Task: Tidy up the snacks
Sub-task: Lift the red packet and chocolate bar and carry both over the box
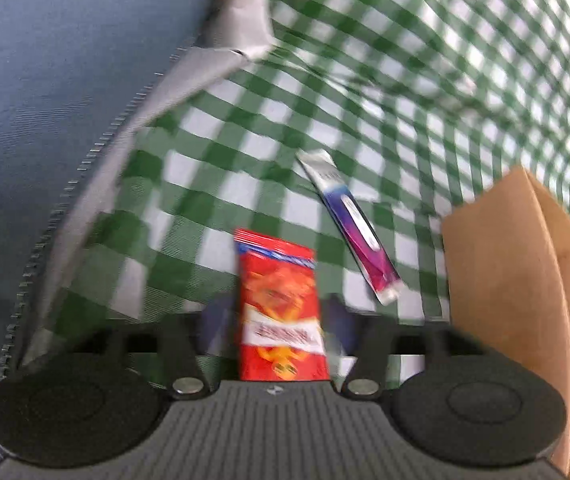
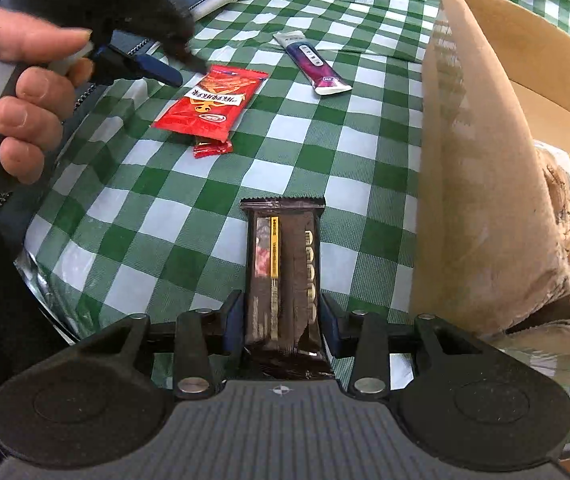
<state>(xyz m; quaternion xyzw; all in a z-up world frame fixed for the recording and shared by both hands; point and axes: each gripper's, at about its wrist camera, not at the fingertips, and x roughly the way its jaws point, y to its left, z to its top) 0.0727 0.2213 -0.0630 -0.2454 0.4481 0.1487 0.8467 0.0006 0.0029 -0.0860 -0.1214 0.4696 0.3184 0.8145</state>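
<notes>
Right hand-held gripper (image 2: pixel 281 324): clamped on a brown bar (image 2: pixel 283 276), above the tabletop (image 2: pixel 133 216). Left hand-held gripper (image 1: pixel 281 316): jaws wide, pads clear of the red packet (image 1: pixel 279 300) lying between them. Purple stick (image 2: pixel 313 62) at 12 o'clock. Cardboard box (image 2: pixel 481 152) at 2 o'clock.

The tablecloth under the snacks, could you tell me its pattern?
Green and white checks on the tablecloth; clearest in the right wrist view.

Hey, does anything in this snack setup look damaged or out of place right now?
Yes. The cardboard box has a torn, crumpled near corner with ragged edges. Also, a small red packet lies half tucked under the larger red snack packet on the checked cloth.
</notes>
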